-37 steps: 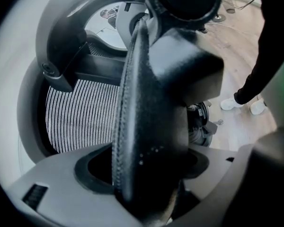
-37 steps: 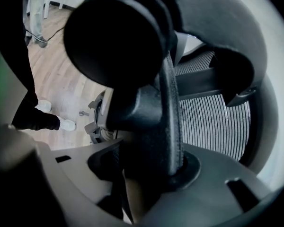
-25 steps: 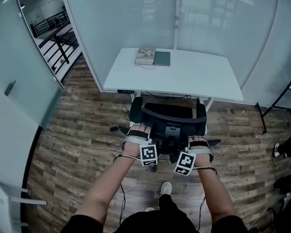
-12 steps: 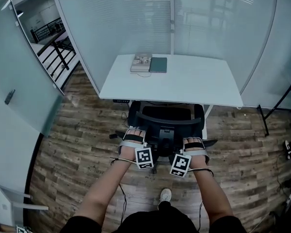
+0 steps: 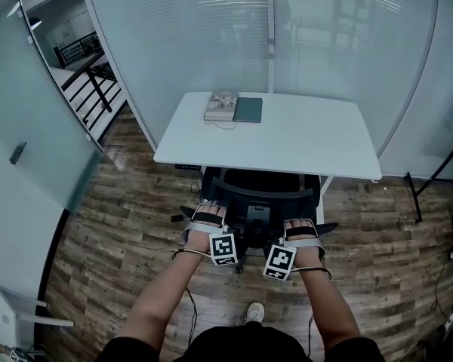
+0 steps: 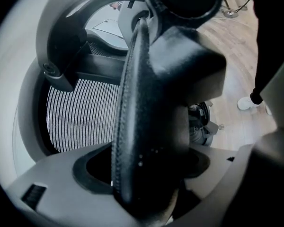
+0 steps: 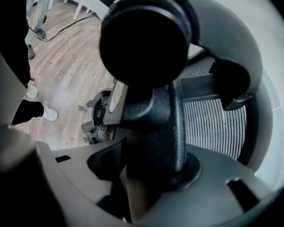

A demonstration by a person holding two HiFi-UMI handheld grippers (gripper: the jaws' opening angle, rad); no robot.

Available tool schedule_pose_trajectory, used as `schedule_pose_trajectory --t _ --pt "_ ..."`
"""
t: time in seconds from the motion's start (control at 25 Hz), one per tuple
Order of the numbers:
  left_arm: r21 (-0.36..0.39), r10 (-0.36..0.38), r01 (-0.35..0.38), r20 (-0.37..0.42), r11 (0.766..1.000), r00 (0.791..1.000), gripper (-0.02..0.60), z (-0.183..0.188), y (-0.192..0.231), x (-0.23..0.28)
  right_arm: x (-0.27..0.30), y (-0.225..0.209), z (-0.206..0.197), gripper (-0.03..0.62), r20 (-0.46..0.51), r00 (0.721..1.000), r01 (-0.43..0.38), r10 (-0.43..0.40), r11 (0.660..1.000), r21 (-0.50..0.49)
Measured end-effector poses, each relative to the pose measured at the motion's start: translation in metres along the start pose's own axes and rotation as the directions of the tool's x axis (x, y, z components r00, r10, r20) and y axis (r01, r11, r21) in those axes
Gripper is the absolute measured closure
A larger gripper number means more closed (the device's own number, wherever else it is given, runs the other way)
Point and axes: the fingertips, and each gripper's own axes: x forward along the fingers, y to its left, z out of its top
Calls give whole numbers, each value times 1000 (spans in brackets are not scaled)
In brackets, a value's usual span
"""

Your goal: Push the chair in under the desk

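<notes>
Left tongs [image 5: 209, 212], right tongs [image 5: 302, 225] gripping chair [image 5: 261, 189], arms outstretched

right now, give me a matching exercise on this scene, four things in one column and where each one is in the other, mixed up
Things
1. chair
2. dark notebook
3. left claw
4. white shoe

Places
a. lying at the far left of the desk top
b. on the chair back, at its left side in the head view
c. up against the desk's near edge
d. on the wood floor, between the person's arms in the head view

Pairs: 1-c, 2-a, 3-b, 4-d
</notes>
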Motion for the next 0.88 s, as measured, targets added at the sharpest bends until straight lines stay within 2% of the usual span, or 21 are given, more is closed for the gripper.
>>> schedule_pose_trajectory --t 0.48,0.88 --pt "-24 -7 6 -26 1000 1000 198 11 17 29 31 -19 -19 384 31 1000 -1 1 1000 -21" --pt "-31 4 -5 -32 999 999 195 13 26 39 38 -31 -22 384 43 998 42 -41 998 -36"
